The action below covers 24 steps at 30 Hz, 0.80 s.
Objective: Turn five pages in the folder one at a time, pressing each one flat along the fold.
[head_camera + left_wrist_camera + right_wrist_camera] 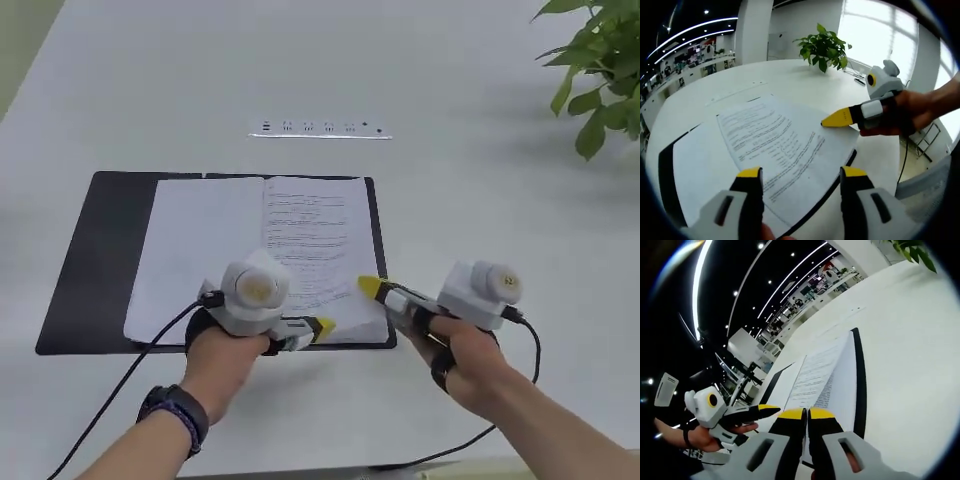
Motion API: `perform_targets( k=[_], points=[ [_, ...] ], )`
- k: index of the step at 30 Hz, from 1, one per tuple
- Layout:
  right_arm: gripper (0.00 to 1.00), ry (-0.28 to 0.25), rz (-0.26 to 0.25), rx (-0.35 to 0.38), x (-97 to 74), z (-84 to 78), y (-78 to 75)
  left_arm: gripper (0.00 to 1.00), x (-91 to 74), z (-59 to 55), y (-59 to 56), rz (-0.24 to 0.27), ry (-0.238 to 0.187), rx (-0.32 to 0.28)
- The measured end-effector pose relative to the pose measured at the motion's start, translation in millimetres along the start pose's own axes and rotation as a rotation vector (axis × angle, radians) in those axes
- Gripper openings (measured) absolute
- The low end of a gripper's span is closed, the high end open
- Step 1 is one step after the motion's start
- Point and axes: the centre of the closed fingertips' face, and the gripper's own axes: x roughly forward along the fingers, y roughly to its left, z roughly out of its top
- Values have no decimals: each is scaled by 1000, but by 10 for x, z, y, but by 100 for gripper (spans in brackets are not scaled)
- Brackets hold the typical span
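A black folder (pixel 100 260) lies open on the white table, with a blank sheet on its left side and a printed page (pixel 315 240) on its right. My right gripper (pixel 368 288) is at that page's right edge, jaws shut on the paper, which rises slightly toward them (pixel 807 415). The left gripper view shows the page (pixel 775 145) curving up at that edge, with the right gripper (pixel 832 120) on it. My left gripper (pixel 318 329) hovers over the folder's near edge, its jaws open (pixel 801 173) with nothing between them.
A socket strip (pixel 320 129) is set into the table beyond the folder. A potted green plant (pixel 600 70) stands at the far right and also appears as a plant (pixel 822 47) in the left gripper view. Cables trail from both grippers toward the near table edge.
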Motion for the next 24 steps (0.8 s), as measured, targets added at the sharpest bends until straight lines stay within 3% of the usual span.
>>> perform_targets(
  k=[7, 17, 24],
  points=[
    [0, -20, 7, 7, 29, 65, 115, 63, -239, 18, 117, 26, -18, 10],
    [0, -44, 25, -15, 100, 126, 343, 64, -712, 199, 249, 71, -93, 20],
    [0, -54, 42, -37, 168, 130, 567, 65, -930, 203, 303, 89, -113, 21]
  ],
)
